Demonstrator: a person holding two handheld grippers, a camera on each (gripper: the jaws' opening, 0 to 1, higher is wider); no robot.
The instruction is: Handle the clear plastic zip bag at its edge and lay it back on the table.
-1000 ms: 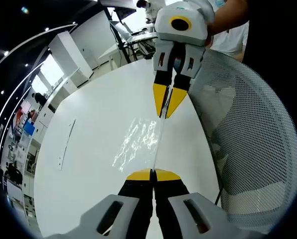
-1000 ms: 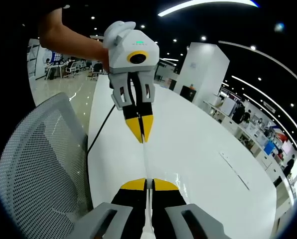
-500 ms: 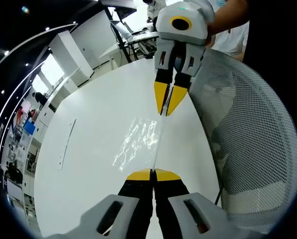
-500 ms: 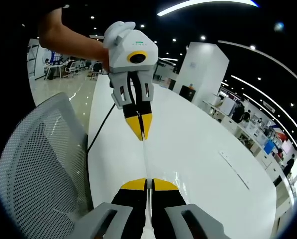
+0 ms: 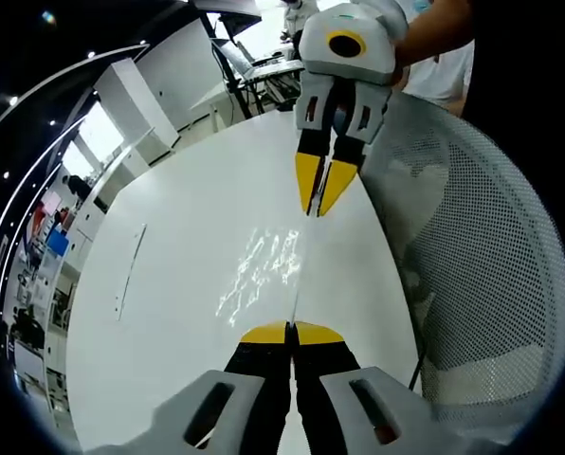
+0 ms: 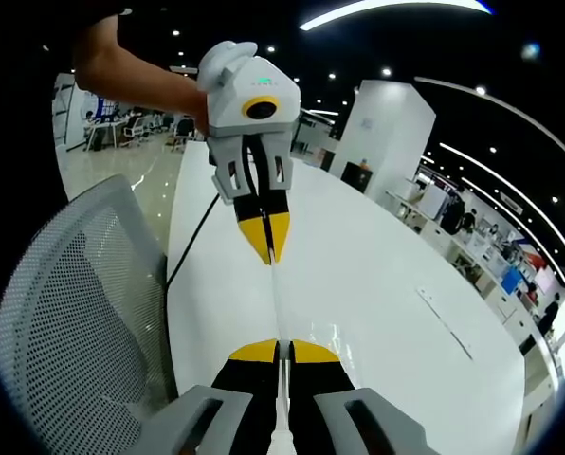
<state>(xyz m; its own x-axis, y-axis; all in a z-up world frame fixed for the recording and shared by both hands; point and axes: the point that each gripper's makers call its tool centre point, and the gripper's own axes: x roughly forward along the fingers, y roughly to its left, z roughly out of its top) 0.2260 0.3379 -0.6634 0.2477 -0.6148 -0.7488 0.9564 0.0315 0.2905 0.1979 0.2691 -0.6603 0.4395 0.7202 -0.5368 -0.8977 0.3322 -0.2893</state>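
Observation:
The clear zip bag [image 5: 275, 263] is stretched taut above the white table [image 5: 188, 218] between the two grippers. It is seen nearly edge-on, with glints across its film. My left gripper [image 5: 290, 332] is shut on its near edge. My right gripper [image 5: 314, 211] comes in from the top, shut on the far edge. In the right gripper view the bag [image 6: 277, 305] is a thin pale line. It runs from my right gripper [image 6: 281, 349], shut on it, up to my left gripper [image 6: 269, 258].
A grey mesh chair [image 5: 472, 265] stands against the table's edge, also seen as the chair [image 6: 74, 313]. A dark cable [image 6: 190, 248] hangs beside the table. A thin strip [image 5: 128, 269] lies on the table. A person's arm [image 6: 131, 76] holds the left gripper.
The two grippers have drawn slightly further apart along the bag's edge, still shut on it. Little else differs.

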